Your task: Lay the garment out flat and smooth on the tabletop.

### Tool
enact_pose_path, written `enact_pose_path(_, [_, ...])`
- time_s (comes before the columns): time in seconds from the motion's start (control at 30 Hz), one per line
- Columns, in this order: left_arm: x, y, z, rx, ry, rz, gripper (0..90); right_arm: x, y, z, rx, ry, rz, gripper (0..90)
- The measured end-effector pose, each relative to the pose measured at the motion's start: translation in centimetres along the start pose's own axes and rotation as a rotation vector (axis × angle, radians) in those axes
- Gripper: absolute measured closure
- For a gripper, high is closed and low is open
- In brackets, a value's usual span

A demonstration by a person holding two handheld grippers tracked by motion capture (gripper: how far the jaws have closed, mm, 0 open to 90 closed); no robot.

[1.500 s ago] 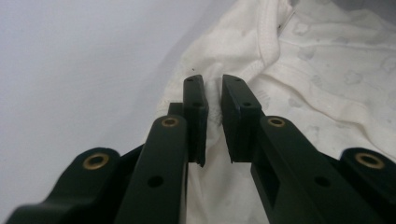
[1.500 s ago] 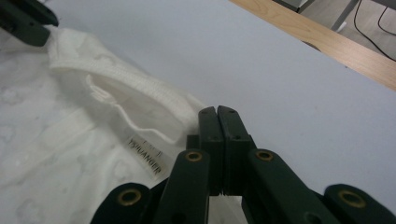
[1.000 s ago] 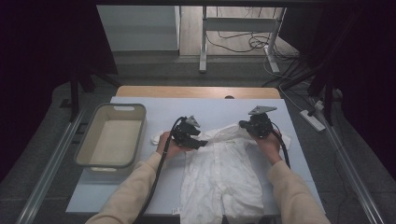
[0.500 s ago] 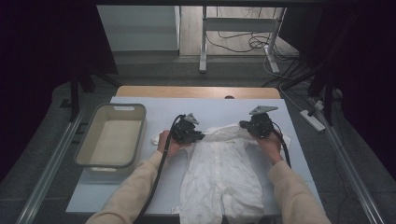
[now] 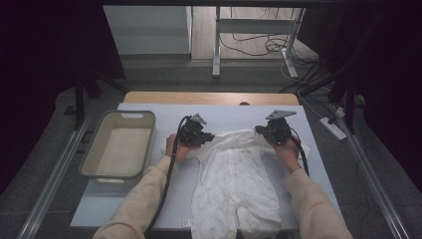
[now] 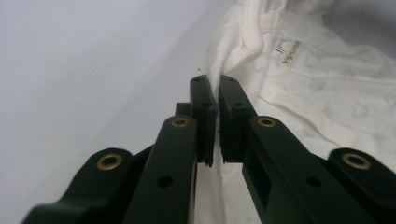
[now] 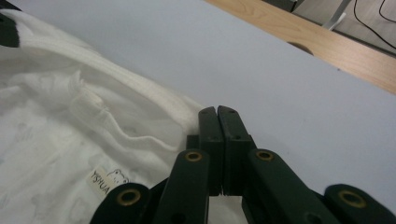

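A beige tub [image 5: 118,145] is seen well left of the left gripper [image 5: 195,133], whose jaws have just been closing and are now pinched on the white baby garment [image 5: 236,179] at its shoulder edge. The right gripper [image 5: 275,130] is clamped on the opposite shoulder. The garment's lower end is cut off below; a label [image 6: 286,50] is unreadable.

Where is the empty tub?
In the high view, the tub sits on the table's left side, just left of the left gripper and the white romper.
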State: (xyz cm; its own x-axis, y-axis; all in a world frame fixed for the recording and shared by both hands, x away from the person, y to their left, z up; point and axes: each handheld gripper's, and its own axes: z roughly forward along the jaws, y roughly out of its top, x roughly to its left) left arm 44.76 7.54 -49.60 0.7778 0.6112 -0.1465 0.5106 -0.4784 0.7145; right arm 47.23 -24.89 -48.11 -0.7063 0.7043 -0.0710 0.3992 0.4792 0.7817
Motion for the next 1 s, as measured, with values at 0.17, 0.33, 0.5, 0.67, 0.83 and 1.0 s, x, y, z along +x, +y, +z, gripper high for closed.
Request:
enact_pose_path(0.17, [1.6,0.3,0.2,0.011,0.029,-0.051,84.2,-0.4,0.6,0.6,-0.019,-0.003,-0.004,88.9])
enact_pose_path(0.33, [2.3,0.9,0.2,0.020,0.062,-0.075,83.8,-0.5,1.4,1.4,-0.032,-0.011,-0.015,88.9])
enact_pose_path(0.5, [2.6,1.4,0.1,0.016,0.082,-0.087,83.1,-0.9,1.9,2.3,-0.029,-0.018,-0.003,88.9])
enact_pose_path(0.67, [3.1,1.2,0.7,0.041,0.095,-0.130,80.7,-1.2,2.0,3.0,-0.007,-0.019,0.023,87.6])
enact_pose_path(0.83, [3.4,0.8,0.8,0.035,0.105,-0.169,60.5,-0.9,2.0,2.9,-0.011,-0.045,0.051,65.7])
enact_pose_path(1.0, [2.6,1.0,-0.5,0.012,0.122,-0.150,53.5,-0.2,2.6,0.8,-0.071,-0.024,0.065,58.5])
